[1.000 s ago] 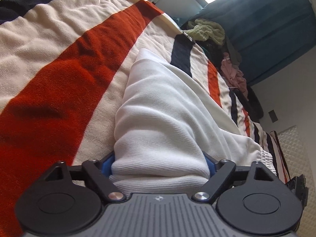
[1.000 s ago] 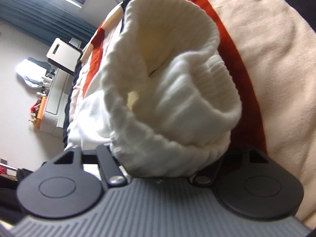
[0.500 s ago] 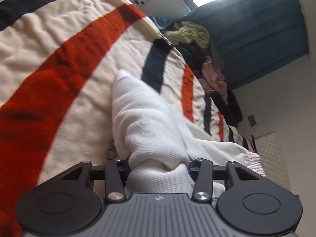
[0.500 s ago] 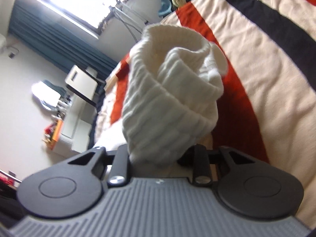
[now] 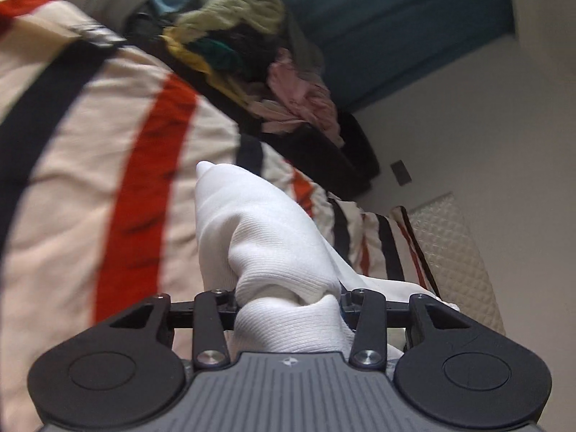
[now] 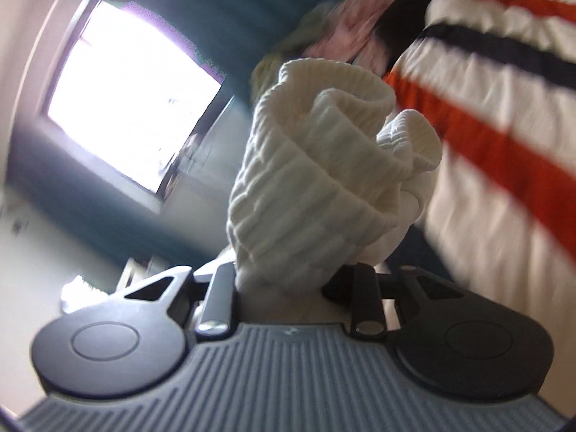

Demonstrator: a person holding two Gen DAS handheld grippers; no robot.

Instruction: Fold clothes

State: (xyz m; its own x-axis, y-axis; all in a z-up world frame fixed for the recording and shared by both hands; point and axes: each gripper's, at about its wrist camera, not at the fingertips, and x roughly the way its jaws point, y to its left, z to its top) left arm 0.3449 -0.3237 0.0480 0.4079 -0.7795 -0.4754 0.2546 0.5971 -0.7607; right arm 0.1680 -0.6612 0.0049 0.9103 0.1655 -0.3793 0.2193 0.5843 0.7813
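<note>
Grippers (image 5: 288, 302) (image 6: 291, 280) clamped on white garment (image 5: 266, 237).

My left gripper (image 5: 288, 300) is closed, its two fingers pinching a bunch of white garment (image 5: 266, 237). My right gripper (image 6: 288, 280) is closed too, gripping the ribbed edge of that garment, and it is tilted steeply upward.

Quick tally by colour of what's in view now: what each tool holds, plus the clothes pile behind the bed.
White garment, gripped by left tool and right tool: 1
Yellow-green pile item: 1
Pink pile item: 1
Dark pile clothing: cannot count separately
Total distinguishable: 3
</note>
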